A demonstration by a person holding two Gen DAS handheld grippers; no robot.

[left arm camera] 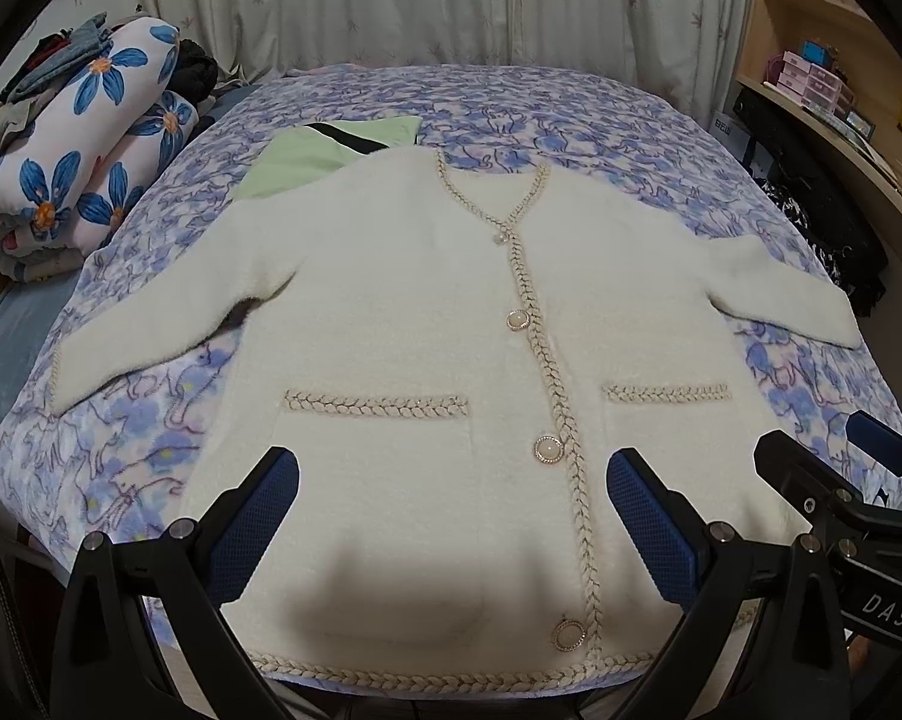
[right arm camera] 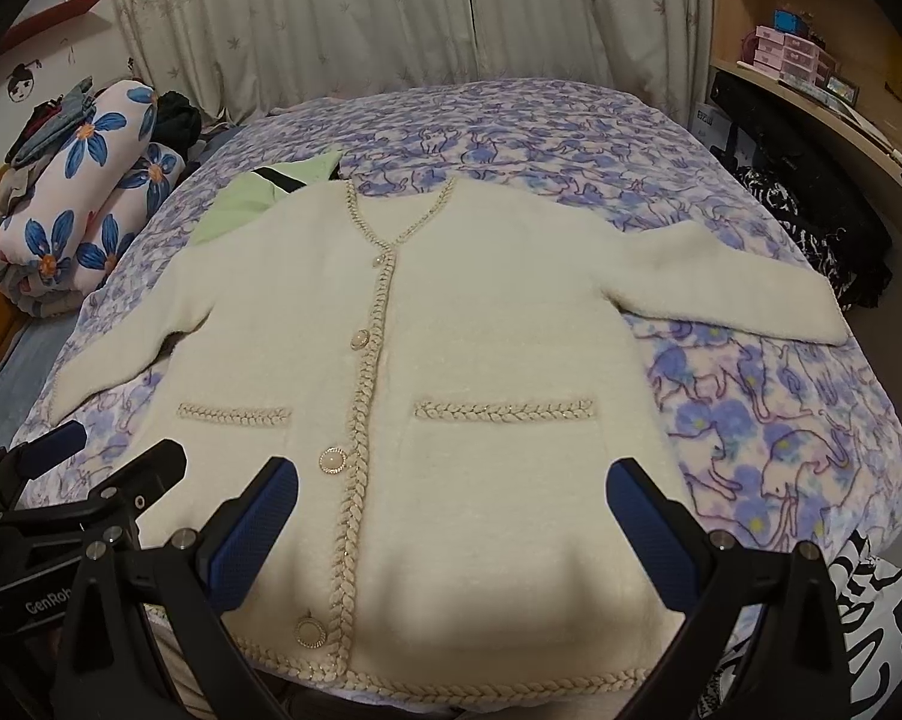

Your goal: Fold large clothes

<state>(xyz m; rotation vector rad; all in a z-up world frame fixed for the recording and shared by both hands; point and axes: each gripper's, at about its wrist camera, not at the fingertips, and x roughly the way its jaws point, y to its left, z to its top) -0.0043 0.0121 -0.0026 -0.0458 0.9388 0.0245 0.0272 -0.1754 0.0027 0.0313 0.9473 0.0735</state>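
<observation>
A cream fluffy cardigan [left arm camera: 402, 300] with braided trim and pearl buttons lies flat, front up, on the bed, both sleeves spread out. It also shows in the right wrist view [right arm camera: 499, 312]. My left gripper [left arm camera: 451, 480] is open and empty, hovering above the hem's left half. My right gripper [right arm camera: 451, 480] is open and empty above the hem's right half. The right gripper also shows at the right edge of the left wrist view [left arm camera: 823, 450]. The left gripper also shows at the left edge of the right wrist view [right arm camera: 114, 456].
The bed has a blue floral blanket [left arm camera: 571, 114]. A light green garment [left arm camera: 324, 150] lies under the cardigan's left shoulder. A rolled flowered quilt [left arm camera: 84, 162] with clothes sits at the left. Dark clothes [left arm camera: 823, 222] and wooden shelves [left arm camera: 823, 78] are at the right. Curtains hang behind.
</observation>
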